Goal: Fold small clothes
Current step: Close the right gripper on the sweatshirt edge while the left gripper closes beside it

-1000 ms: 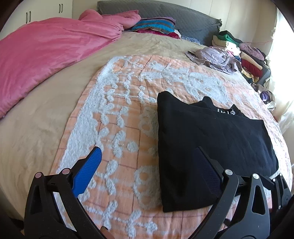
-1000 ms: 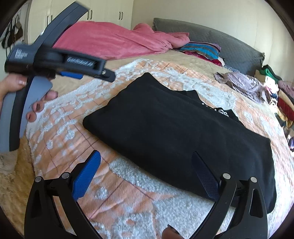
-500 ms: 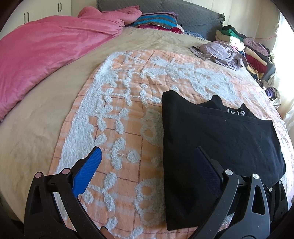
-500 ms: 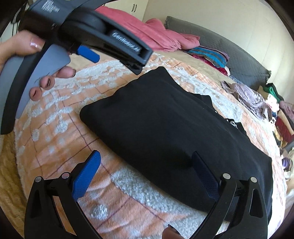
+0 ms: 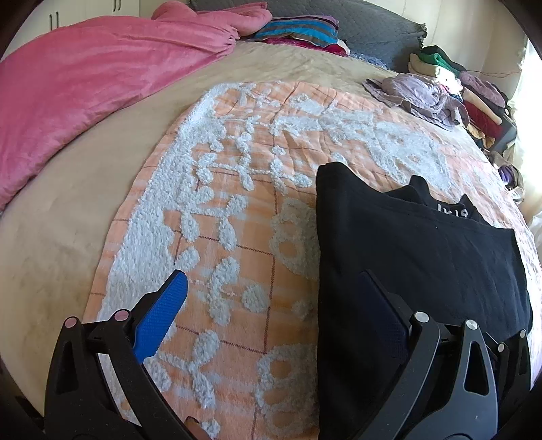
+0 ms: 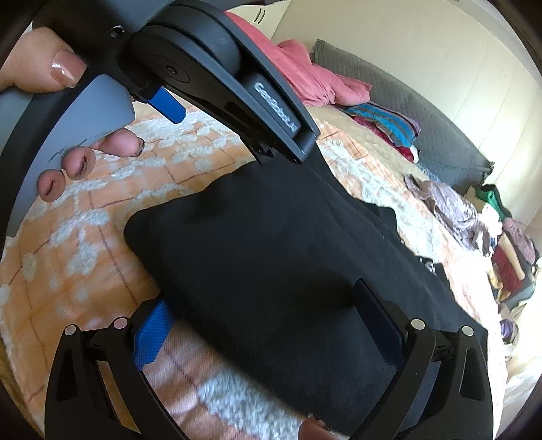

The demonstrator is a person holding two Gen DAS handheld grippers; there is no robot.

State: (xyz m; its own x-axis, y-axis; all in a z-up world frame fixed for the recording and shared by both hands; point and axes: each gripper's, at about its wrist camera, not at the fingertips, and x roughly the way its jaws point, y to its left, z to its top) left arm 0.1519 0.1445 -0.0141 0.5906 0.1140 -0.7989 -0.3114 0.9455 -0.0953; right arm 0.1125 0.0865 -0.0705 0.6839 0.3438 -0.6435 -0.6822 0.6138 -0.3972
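Observation:
A folded black garment [image 5: 416, 270] with white lettering at its collar lies flat on the orange and white blanket [image 5: 237, 210]. My left gripper [image 5: 271, 276] hangs open just above the blanket, its dark right finger over the garment's left edge and its blue pad [image 5: 162, 311] over bare blanket. In the right wrist view the garment [image 6: 271, 254] fills the middle. My right gripper [image 6: 261, 298] is open and low at the near corner, the blue finger [image 6: 150, 335] beside the edge and the other over the cloth. A hand [image 6: 50, 67] holds the left gripper's body [image 6: 210, 67] above.
A pink duvet [image 5: 84, 88] covers the bed's far left. Striped pillows [image 5: 301, 30] and a grey headboard sit at the back. A crumpled lilac garment [image 5: 416, 94] and a stack of folded clothes [image 5: 474, 101] lie at the far right.
Both grippers have come lower and nearer to the black garment. The right gripper has closed in on its near corner, and the left gripper now looms larger in the right view.

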